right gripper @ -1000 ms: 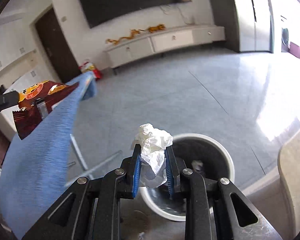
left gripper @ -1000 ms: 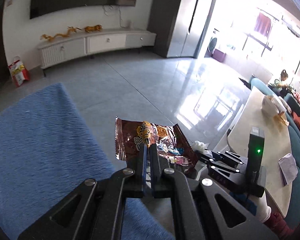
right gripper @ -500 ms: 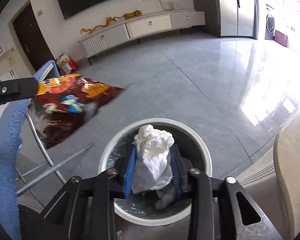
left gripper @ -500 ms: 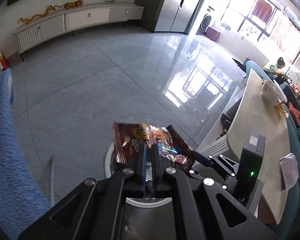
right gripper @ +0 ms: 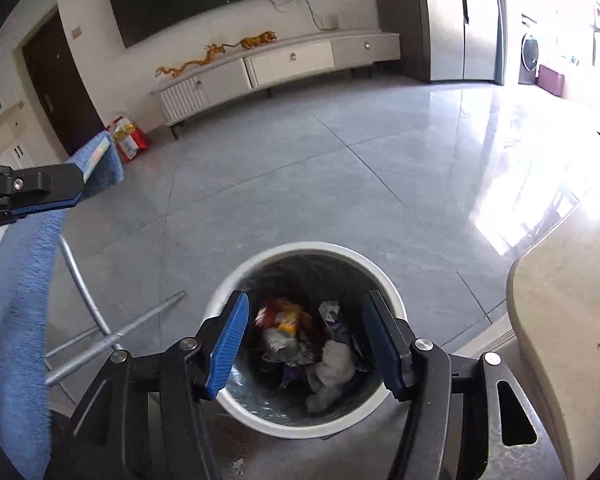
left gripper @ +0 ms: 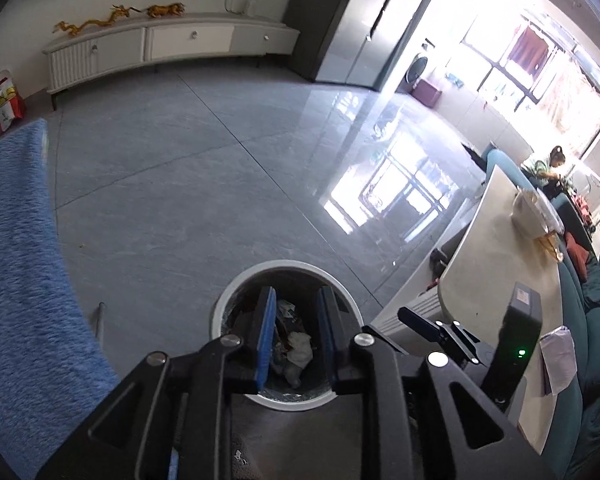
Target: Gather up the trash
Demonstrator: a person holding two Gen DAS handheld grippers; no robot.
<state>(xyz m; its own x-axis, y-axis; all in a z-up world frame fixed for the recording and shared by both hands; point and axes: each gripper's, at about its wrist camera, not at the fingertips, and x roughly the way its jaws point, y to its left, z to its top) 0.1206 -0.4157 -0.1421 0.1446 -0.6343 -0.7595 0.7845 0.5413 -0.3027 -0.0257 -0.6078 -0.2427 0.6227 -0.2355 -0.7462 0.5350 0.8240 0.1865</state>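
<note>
A round white trash bin (right gripper: 384, 280) with a dark liner stands on the grey floor right below both grippers. Inside it lie the white crumpled tissue (right gripper: 334, 364) and the red-orange snack wrapper (right gripper: 282, 316) among other scraps. My right gripper (right gripper: 306, 332) hangs over the bin with its jaws opening and nothing between them. My left gripper (left gripper: 296, 320) also hovers over the bin (left gripper: 236, 292), jaws opening, with only the trash far below showing in the gap. Its fingers (right gripper: 40, 188) also show at the left edge of the right wrist view.
A blue towel (left gripper: 16, 272) drapes over a metal-framed chair (right gripper: 84, 300) left of the bin. A beige table (left gripper: 496, 280) curves in at the right, with a teal sofa behind it. A white TV cabinet (left gripper: 160, 48) lines the far wall. A person sits far right.
Both grippers opened over the bin. The tissue dropped from my right gripper and the snack wrapper from my left one; both now lie in the bin. My left gripper moved over the bin.
</note>
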